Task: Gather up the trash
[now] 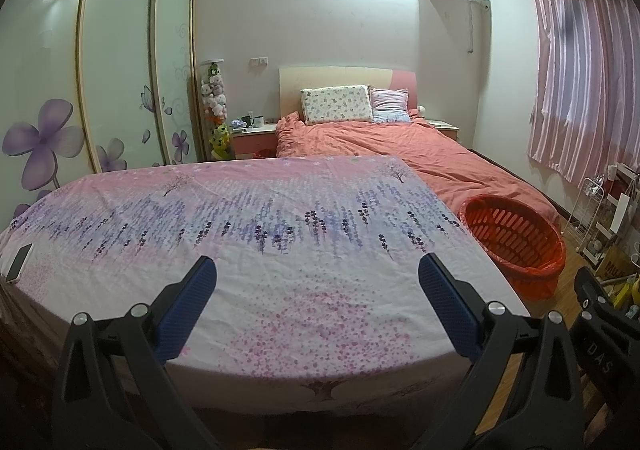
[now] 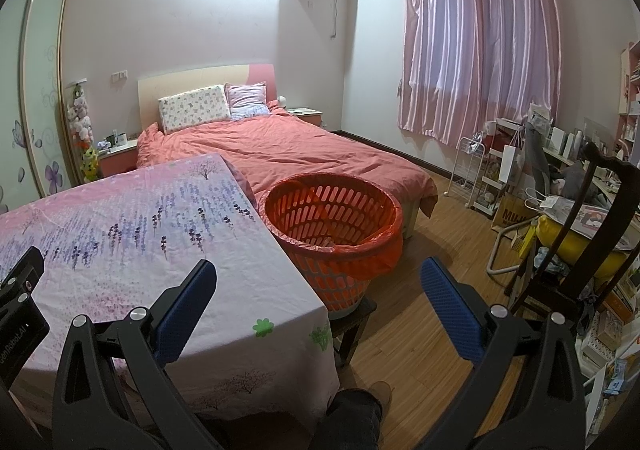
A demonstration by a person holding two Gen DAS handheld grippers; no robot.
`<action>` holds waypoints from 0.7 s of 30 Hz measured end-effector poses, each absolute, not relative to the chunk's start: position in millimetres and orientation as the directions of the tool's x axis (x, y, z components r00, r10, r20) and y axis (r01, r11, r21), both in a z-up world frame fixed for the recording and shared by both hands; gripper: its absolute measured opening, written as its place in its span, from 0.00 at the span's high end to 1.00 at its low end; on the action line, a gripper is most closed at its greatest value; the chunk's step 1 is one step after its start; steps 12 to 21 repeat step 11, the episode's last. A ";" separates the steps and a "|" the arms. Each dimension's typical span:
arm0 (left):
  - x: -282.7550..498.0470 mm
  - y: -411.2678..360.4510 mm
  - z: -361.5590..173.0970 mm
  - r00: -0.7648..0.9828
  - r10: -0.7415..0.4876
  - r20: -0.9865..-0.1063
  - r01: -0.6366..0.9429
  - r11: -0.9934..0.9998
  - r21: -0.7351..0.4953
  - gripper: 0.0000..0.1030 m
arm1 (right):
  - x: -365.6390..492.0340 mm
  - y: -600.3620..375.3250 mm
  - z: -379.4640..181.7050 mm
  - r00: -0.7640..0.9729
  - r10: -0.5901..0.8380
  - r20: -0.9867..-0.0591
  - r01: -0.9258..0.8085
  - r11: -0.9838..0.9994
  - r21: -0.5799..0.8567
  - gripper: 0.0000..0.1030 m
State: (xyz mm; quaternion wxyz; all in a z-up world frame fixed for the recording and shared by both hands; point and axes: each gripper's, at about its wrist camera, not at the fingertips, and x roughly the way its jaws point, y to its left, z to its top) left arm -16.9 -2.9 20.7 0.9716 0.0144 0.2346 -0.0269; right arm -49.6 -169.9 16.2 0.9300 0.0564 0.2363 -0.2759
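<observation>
Trash itself does not show on the table (image 1: 280,314), whose flowered cloth lies bare except for a phone (image 1: 18,263) at the 9 o'clock edge of the left wrist view. So, as I judge it, the step in hand is either the very start or the end of the collecting; I cannot tell which.

Next in size, the red basket (image 2: 334,210) with its red liner stands on a low stool (image 2: 354,324) just beside the table's right corner, at 12 o'clock in the right wrist view and 3 o'clock in the left. Its mouth points straight up; being round, it has no long axis across, only the upright one. Something pale lies at its bottom, too small to name.

Smallest, the 2 grippers: left gripper (image 1: 316,282) and right gripper (image 2: 318,286) both hang with fingers spread wide, holding nothing.

The next move calls for a search of the room for litter.
</observation>
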 end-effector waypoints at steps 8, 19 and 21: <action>-13.9 -2.2 20.4 0.884 -0.047 -0.464 0.062 0.998 0.017 0.04 | -49.3 -169.8 16.5 0.736 -0.487 -0.471 0.540 0.841 -0.026 0.02; -13.5 -2.5 20.3 0.884 -0.047 -0.465 0.062 0.998 0.017 0.04 | -49.2 -170.1 16.1 0.736 -0.486 -0.472 0.539 0.842 -0.026 0.02; -13.5 -2.5 20.3 0.884 -0.047 -0.465 0.062 0.998 0.017 0.04 | -49.2 -170.1 16.1 0.736 -0.486 -0.472 0.539 0.842 -0.026 0.02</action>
